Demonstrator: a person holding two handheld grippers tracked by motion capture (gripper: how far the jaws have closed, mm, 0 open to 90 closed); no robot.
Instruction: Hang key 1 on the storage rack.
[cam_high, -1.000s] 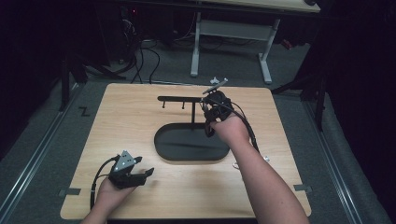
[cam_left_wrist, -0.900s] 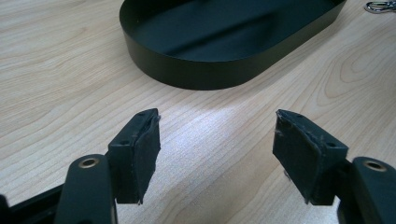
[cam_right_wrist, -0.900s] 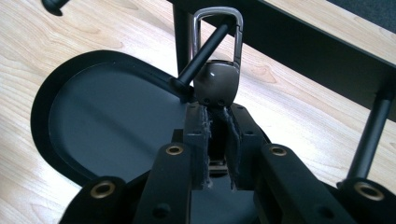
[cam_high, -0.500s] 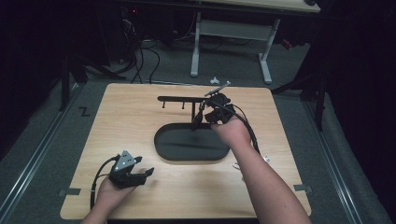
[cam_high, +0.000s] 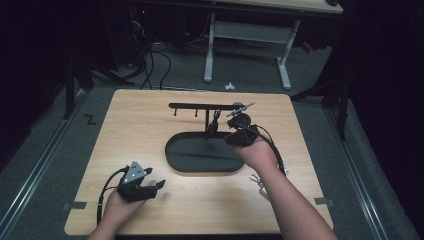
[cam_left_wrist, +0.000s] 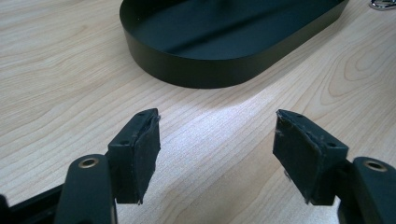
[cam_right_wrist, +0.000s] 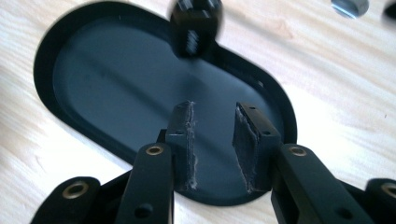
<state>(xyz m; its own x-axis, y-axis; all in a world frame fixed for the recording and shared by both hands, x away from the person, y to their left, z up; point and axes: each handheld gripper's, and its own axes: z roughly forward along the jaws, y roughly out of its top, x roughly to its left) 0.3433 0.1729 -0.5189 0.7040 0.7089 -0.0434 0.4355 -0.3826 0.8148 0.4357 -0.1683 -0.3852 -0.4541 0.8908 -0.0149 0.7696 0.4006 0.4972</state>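
Black pads on the left gripper (cam_high: 154, 186) stand wide apart over bare wood, holding nothing; I keep it parked near the table's front edge. The dark oval tray (cam_high: 172, 160) carries a hook rack (cam_high: 195, 106), and a dark fob (cam_high: 214, 122) hangs from its bar over the tray. The right gripper (cam_right_wrist: 214, 140) has just been opening, with nothing between its pads. I would back it away level and slowly, clear of the fob so it does not swing off.

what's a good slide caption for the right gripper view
Right hand-held gripper, jaws slightly parted and empty, hovers over the black oval metal tray on the light wooden table.
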